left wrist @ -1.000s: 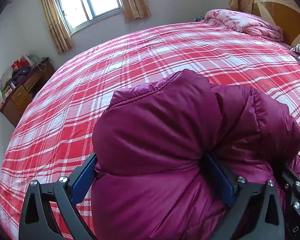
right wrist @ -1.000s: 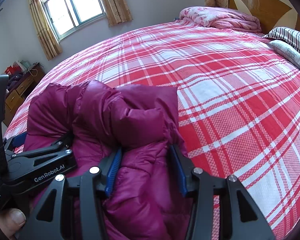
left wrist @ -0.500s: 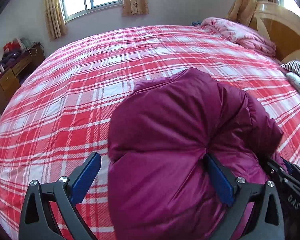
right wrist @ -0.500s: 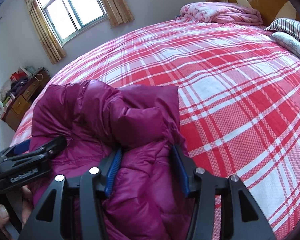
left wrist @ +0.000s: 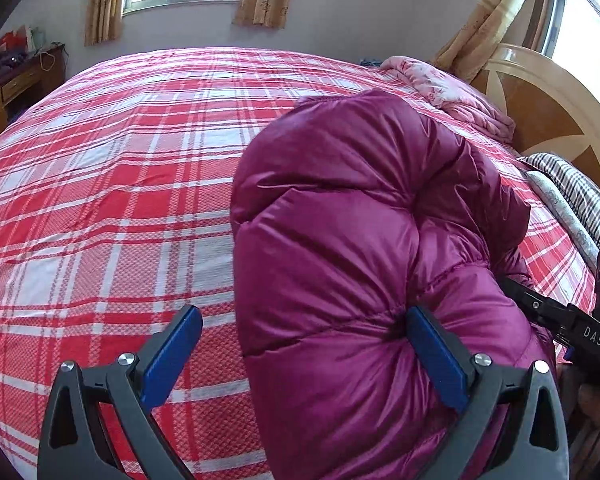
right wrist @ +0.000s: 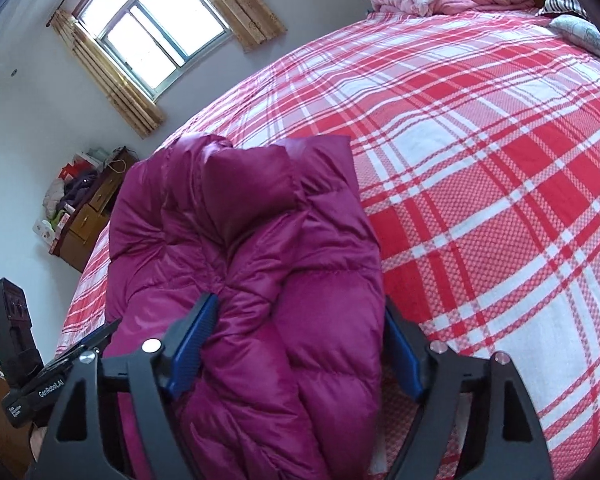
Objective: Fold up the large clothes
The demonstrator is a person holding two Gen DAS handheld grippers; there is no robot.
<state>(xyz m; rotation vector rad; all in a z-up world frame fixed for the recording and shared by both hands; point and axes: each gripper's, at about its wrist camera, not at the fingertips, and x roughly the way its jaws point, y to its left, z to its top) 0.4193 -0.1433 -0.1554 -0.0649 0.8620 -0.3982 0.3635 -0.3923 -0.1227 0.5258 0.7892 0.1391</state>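
Since the earlier frames the left hand-held gripper (left wrist: 300, 356) has let go: its jaws, which clamped the jacket a sec ago, now stand wide, the left pad clear over bare bedspread and only the right pad (left wrist: 436, 360) resting vs. the fabric, so nothing is pinched. The right hand-held gripper (right wrist: 300, 348) has just been opening too; a fold of jacket sits between its jaws, the left pad (right wrist: 192, 344) still touching the quilting, the right one half hidden behind the fabric edge, and no squeeze shows, so it reads as open around the cloth, not holding it. Left wrist view has also swung round, w/ the headboard (left wrist: 540, 112) now in sight. The purple down jacket (right wrist: 252, 264) lies bunched in a thick bundle on the red plaid bed (right wrist: 480, 168), near the bed's closer edge, both tools at its near end. Further out: a pink quilt (left wrist: 452, 92) and striped pillow (left wrist: 576, 188) by the headboard, a wooden dresser (right wrist: 84, 216) w/ clutter by the wall, a curtained window (right wrist: 160, 28). Judged from this, a fold has just been laid down and released; the bundle looks puffy and prob. springs back, so next likely a re-grip or press to flatten.
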